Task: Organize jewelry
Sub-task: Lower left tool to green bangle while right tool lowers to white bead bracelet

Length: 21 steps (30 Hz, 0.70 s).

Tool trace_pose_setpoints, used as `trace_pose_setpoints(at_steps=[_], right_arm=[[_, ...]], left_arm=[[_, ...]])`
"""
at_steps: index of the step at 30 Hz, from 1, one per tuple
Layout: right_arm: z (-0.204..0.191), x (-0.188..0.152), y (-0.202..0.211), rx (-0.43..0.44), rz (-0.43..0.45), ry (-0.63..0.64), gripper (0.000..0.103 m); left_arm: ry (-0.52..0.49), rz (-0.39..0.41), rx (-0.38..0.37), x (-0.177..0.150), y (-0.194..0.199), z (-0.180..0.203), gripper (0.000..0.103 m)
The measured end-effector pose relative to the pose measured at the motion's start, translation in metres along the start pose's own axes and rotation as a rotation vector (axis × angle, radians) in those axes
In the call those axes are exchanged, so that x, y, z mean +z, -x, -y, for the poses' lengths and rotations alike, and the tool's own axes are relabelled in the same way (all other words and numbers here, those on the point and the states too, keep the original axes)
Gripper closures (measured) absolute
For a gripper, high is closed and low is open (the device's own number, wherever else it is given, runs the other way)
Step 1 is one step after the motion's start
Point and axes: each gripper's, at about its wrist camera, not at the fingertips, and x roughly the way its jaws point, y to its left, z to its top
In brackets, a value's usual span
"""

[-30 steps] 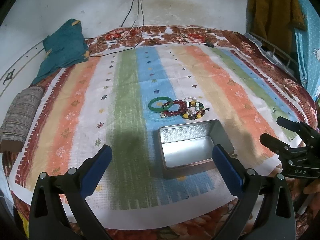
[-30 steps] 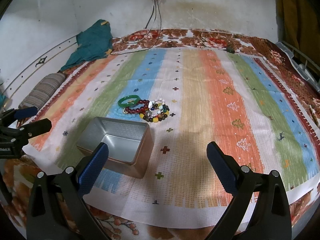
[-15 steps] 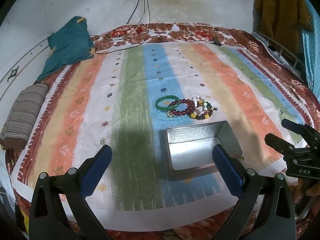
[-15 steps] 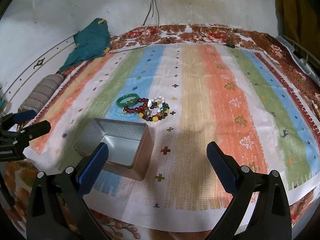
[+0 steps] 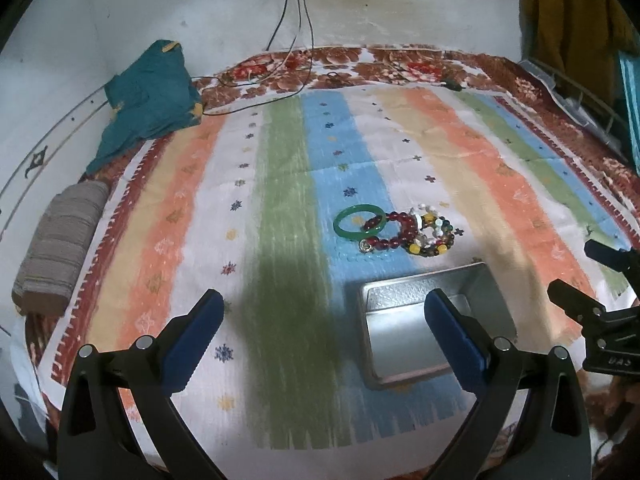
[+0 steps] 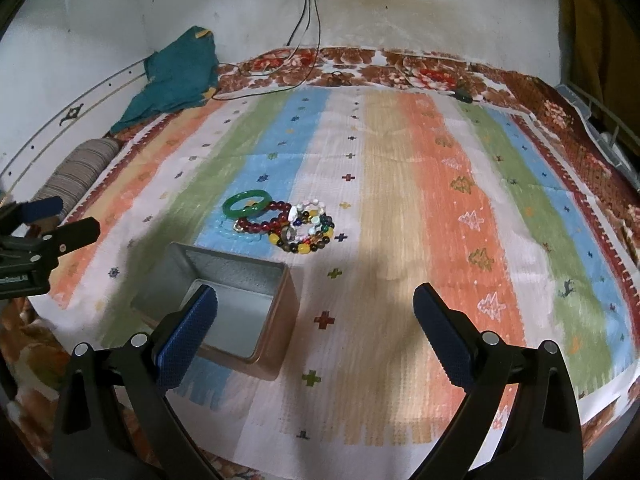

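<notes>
A green bangle, a dark red bead bracelet and a mixed-colour bead bracelet lie touching in a cluster on the striped mat. Just in front of them stands an open, empty metal tin. My left gripper hovers open near the mat's front edge, left of the tin. My right gripper hovers open to the tin's right, holding nothing.
The striped mat covers a floral bedspread. A teal cloth and a rolled striped cloth lie at the left. Cables hang from a wall power strip at the back. A wire rack stands at the right.
My left gripper has drifted left, so the tin and bracelets sit further right in its view. The right gripper has barely moved. Both stay open.
</notes>
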Motion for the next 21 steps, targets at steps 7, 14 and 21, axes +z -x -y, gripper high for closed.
trace_pose_setpoints(at_steps=[7, 14, 21], right_arm=[[0.004, 0.012, -0.010, 0.004, -0.002, -0.014, 0.004], [0.010, 0.022, -0.017, -0.007, -0.010, -0.010, 0.004], [0.012, 0.029, -0.034, 0.002, -0.066, -0.009, 0.004]], left_arm=[[0.007, -0.006, 0.008, 0.015, -0.011, -0.001, 0.005], [0.018, -0.024, 0.013, 0.024, -0.023, -0.004, 0.005], [0.050, -0.045, 0.003, 0.035, -0.035, -0.007, 0.005]])
